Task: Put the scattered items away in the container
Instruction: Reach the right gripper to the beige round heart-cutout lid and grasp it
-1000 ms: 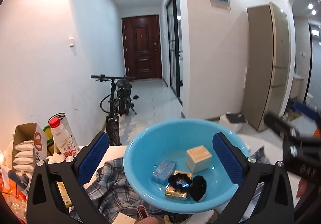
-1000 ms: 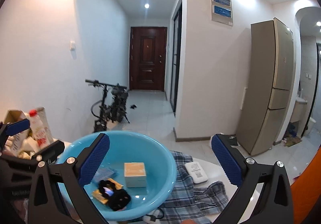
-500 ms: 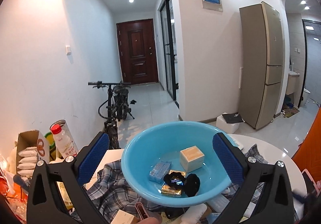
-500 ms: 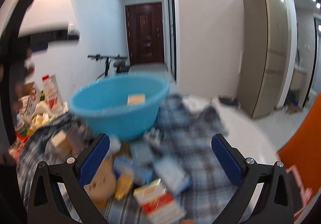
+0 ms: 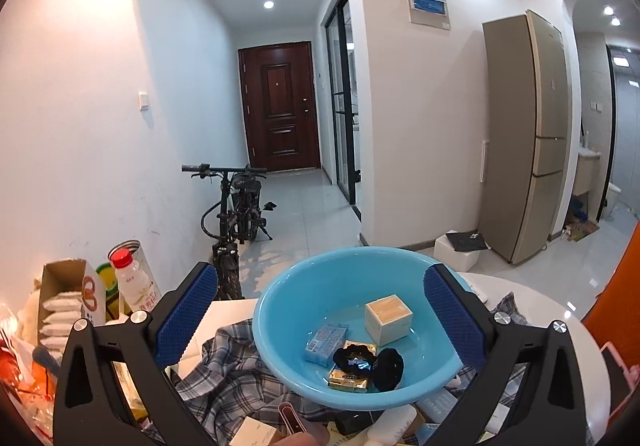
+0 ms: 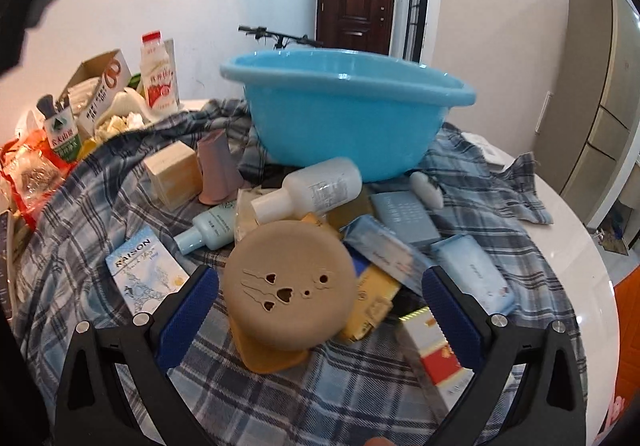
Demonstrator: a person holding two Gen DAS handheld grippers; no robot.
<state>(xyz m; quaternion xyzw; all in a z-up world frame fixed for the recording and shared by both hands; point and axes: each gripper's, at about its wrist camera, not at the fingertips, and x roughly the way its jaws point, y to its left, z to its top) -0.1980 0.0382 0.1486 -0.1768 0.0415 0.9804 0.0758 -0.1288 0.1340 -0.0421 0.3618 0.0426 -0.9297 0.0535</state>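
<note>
Table: round white top (image 6: 576, 230), plaid cloth (image 6: 100, 214) catching the clutter.
Basin: blue (image 6: 344, 102), far centre, receiving items.
Tan lid (image 6: 290, 286): near, between the wide-spread, empty right gripper (image 6: 320, 310) fingers, likely next.
Left gripper (image 5: 320, 310): wide apart, empty, above basin.

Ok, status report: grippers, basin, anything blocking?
Both grippers open, empty: left over basin, right low at tan round case. Basin holds box, few small items. Clutter packed around case.
</note>
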